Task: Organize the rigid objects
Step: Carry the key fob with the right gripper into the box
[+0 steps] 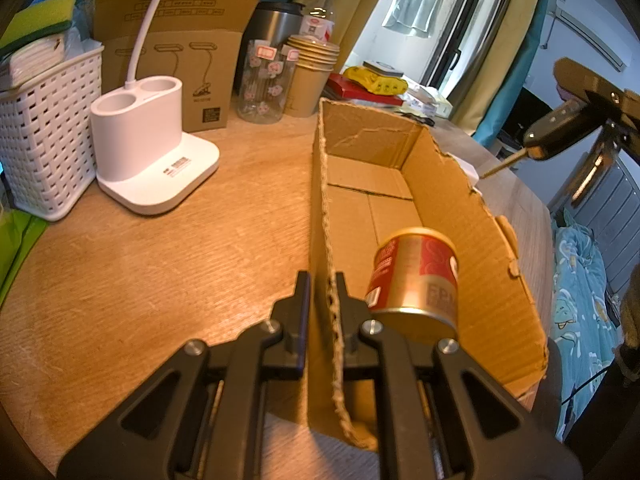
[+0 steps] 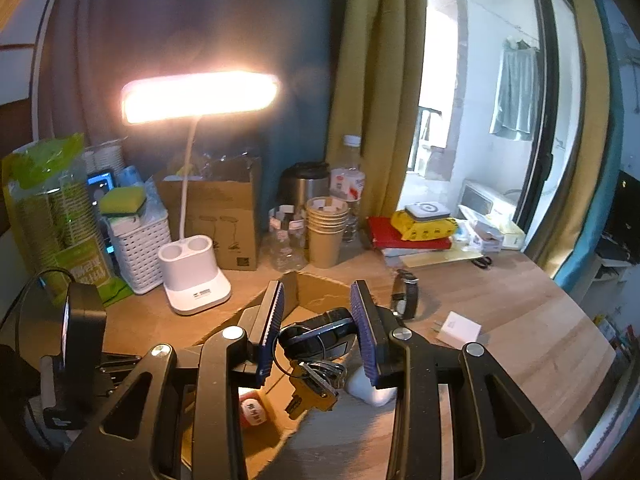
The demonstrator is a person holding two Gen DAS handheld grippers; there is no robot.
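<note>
left claw shut tight on the near wall of the cardboard box, lower centre of the left wrist view; one pad outside the wall, one inside. looks like it steadies the box on the desk. a red-and-gold can lies on its side inside the box, just right of the claw.

right claw partly closed on a black car key fob, lower centre of the right wrist view, held above the box opening. a ring with metal keys dangles loose below the fob. in the left wrist view the same fob shows at the right edge, a brass key tip pointing toward the box.

handling, judged: fob is a stiff, light plastic shell; pads across its flat sides seem a sound hold. hanging keys will swing and may snag the torn box rim. box wall is thin and floppy, so the pinch is needed.

still on the desk right of the box: a wristwatch, a white charger plug, and a white object partly hidden by the claw.
</note>
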